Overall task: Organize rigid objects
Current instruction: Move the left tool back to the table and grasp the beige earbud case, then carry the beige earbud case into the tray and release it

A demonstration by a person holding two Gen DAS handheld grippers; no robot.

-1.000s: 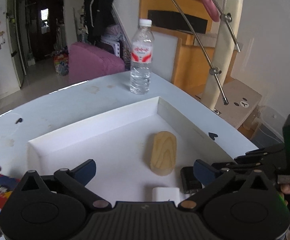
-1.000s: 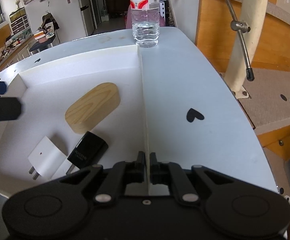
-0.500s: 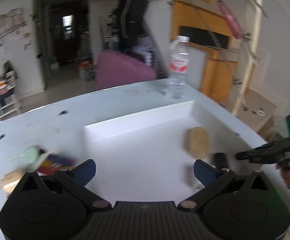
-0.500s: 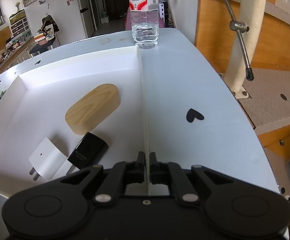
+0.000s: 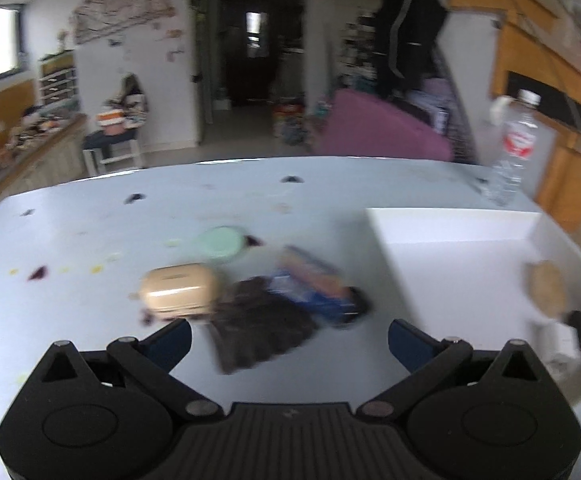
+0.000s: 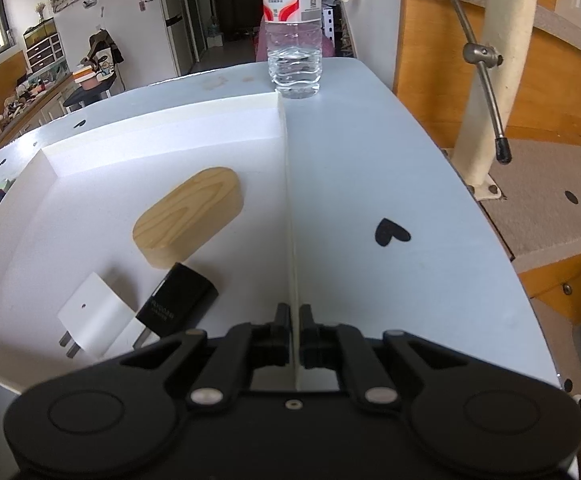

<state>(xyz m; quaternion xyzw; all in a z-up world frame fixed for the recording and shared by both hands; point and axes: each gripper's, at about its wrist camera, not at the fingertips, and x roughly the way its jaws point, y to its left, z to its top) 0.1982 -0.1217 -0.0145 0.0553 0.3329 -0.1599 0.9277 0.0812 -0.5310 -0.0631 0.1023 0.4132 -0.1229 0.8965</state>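
My left gripper [image 5: 290, 336] is open and empty above the pale blue table [image 5: 90, 240], left of the white box [image 5: 450, 220]. Ahead of it, blurred, lie a beige case [image 5: 178, 290], a dark flat item [image 5: 262, 324], a blue packet [image 5: 310, 284] and a green round lid [image 5: 220, 242]. My right gripper [image 6: 295, 316] is shut on the right wall of the white box [image 6: 170, 128]. Inside the box lie a wooden block [image 6: 188, 216], a black charger [image 6: 178, 300] and a white charger [image 6: 94, 312]. The wooden block [image 5: 548, 288] also shows in the left wrist view.
A water bottle [image 6: 293, 32] stands on the table just past the box's far right corner, and the same bottle [image 5: 510, 152] appears in the left wrist view. Black heart stickers [image 6: 390, 234] dot the table. A metal-armed post [image 6: 490, 80] and an orange cabinet stand off the table's right edge.
The left gripper has swung left, away from over the box to the loose items on the table, staying open. The right gripper has kept still, shut on the box wall.
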